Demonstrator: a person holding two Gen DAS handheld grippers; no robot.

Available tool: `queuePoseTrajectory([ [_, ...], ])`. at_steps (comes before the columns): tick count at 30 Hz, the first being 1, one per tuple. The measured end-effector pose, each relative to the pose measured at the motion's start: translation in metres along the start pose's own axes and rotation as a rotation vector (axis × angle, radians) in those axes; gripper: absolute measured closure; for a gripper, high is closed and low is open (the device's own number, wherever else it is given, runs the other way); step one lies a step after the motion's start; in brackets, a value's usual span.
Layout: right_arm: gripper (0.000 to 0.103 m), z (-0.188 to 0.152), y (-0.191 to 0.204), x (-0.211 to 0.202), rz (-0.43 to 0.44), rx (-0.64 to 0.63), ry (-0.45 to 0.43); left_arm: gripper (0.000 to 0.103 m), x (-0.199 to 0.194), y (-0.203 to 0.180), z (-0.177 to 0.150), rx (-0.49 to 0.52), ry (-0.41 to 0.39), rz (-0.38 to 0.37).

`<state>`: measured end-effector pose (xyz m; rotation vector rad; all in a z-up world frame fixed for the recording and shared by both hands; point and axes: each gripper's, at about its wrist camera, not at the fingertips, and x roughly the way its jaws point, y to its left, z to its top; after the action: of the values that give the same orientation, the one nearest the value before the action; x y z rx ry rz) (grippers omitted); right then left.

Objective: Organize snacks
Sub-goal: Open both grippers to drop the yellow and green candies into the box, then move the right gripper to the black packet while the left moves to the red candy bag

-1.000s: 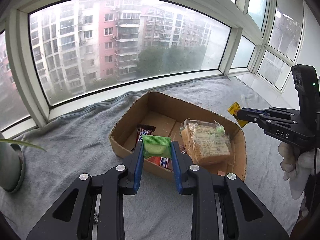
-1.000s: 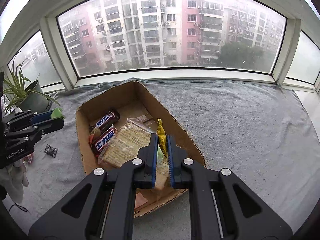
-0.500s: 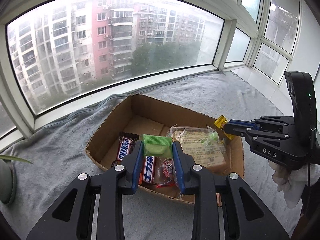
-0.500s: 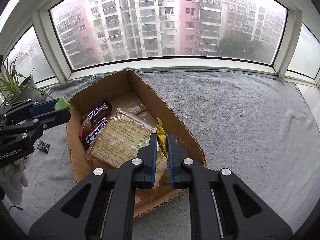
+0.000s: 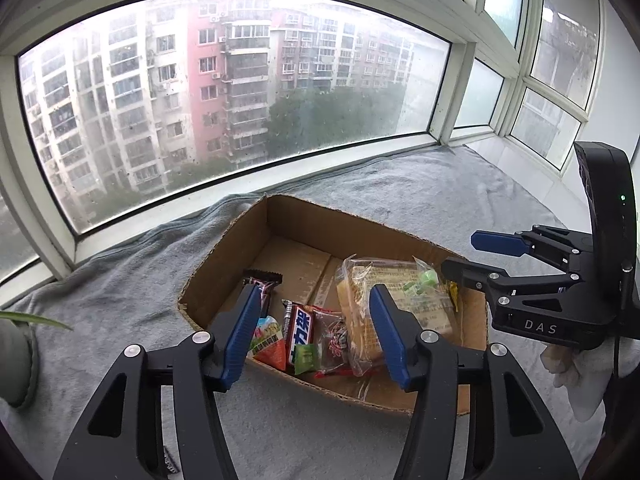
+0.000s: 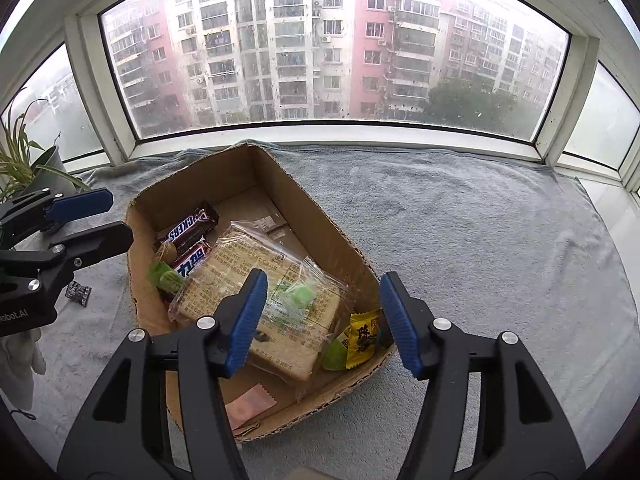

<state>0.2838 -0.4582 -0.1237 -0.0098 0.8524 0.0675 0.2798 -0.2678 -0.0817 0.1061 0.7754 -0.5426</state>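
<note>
An open cardboard box (image 5: 224, 276) (image 6: 320, 216) sits on a grey blanket. It holds a clear bag of crackers (image 5: 384, 292) (image 6: 256, 276), Snickers bars (image 5: 300, 332) (image 6: 192, 228), a small green snack (image 5: 307, 357) (image 6: 164, 276) and a yellow snack packet (image 6: 362, 338). My left gripper (image 5: 314, 326) is open and empty above the box's near edge, over the green snack. My right gripper (image 6: 322, 304) is open and empty above the yellow packet. Each gripper shows in the other's view, the right one (image 5: 468, 256) and the left one (image 6: 116, 220).
A potted plant (image 6: 28, 168) stands at the left by the window. A small dark wrapper (image 6: 78, 292) lies on the blanket (image 6: 460, 232) left of the box. The window sill and frames run behind the box.
Both grippers have opened. The green snack has dropped from the left gripper into the box, and the yellow packet has dropped from the right gripper into the box's corner.
</note>
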Motion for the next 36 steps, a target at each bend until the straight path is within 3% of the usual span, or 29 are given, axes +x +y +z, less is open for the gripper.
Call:
queuePoseTrajectory([
  [2, 0.026, 0.000, 0.000, -0.003, -0.008, 0.001, -0.010, 0.047, -0.001, -0.001, 0.000, 0.004, 0.000, 0.001],
  [11, 0.021, 0.002, 0.009, -0.015, -0.030, -0.017, -0.029, 0.037, -0.011, -0.003, 0.000, 0.013, -0.011, 0.017],
  [26, 0.020, 0.004, 0.042, -0.048, 0.006, -0.055, -0.075, 0.035, -0.062, 0.000, -0.008, 0.007, -0.075, 0.028],
  [36, 0.020, 0.007, 0.080, -0.065, 0.076, -0.116, -0.103, 0.035, -0.096, 0.014, -0.022, -0.015, -0.104, 0.057],
])
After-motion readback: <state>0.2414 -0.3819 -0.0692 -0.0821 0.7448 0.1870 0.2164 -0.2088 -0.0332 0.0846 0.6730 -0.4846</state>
